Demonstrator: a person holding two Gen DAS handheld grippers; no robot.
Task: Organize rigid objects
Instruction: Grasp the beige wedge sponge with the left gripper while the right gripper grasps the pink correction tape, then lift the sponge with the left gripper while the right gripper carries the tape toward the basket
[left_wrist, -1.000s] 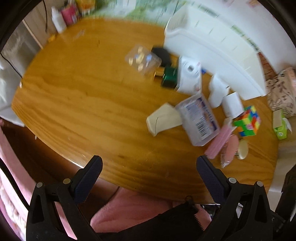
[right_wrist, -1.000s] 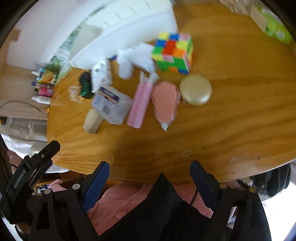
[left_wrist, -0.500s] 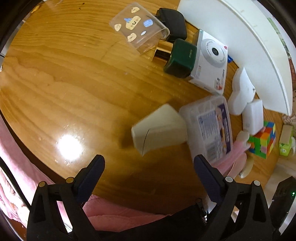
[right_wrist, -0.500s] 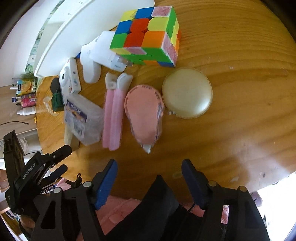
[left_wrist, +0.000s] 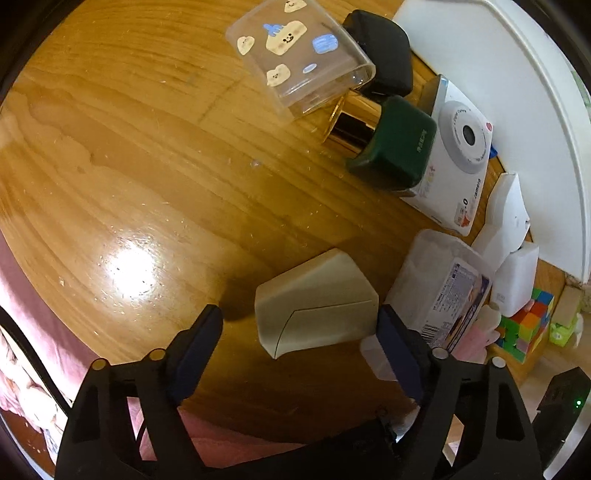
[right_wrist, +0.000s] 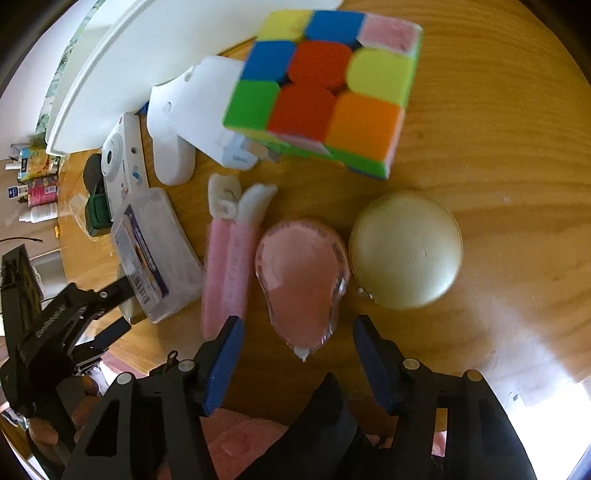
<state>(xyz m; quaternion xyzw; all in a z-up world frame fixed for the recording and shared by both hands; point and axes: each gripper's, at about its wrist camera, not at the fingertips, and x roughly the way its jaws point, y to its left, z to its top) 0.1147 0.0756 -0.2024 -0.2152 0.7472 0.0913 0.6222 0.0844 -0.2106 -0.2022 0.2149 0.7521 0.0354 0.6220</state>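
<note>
My left gripper (left_wrist: 301, 325) is open, its blue fingers on either side of the near end of a cream wedge-shaped box (left_wrist: 316, 306) lying on the wooden table (left_wrist: 129, 155). My right gripper (right_wrist: 295, 332) is open just in front of a pink teardrop puff in clear wrap (right_wrist: 301, 280). Beside the puff lie a pink brush (right_wrist: 225, 254) on its left and a round cream compact (right_wrist: 404, 251) on its right. A colour cube (right_wrist: 325, 92) stands behind them. The left gripper also shows at the left of the right wrist view (right_wrist: 74, 314).
A clear lidded box with a barcode label (left_wrist: 441, 291), a white toy camera (left_wrist: 456, 158), a dark green and gold bottle (left_wrist: 388, 144), a clear sticker case (left_wrist: 299, 55), a black pouch (left_wrist: 384, 55) and white chargers (left_wrist: 506, 221) crowd the table. A white tray (left_wrist: 517, 92) stands behind.
Both grippers moved forward and down toward the table. The left one now straddles the cream box; the right one came close to the pink puff.
</note>
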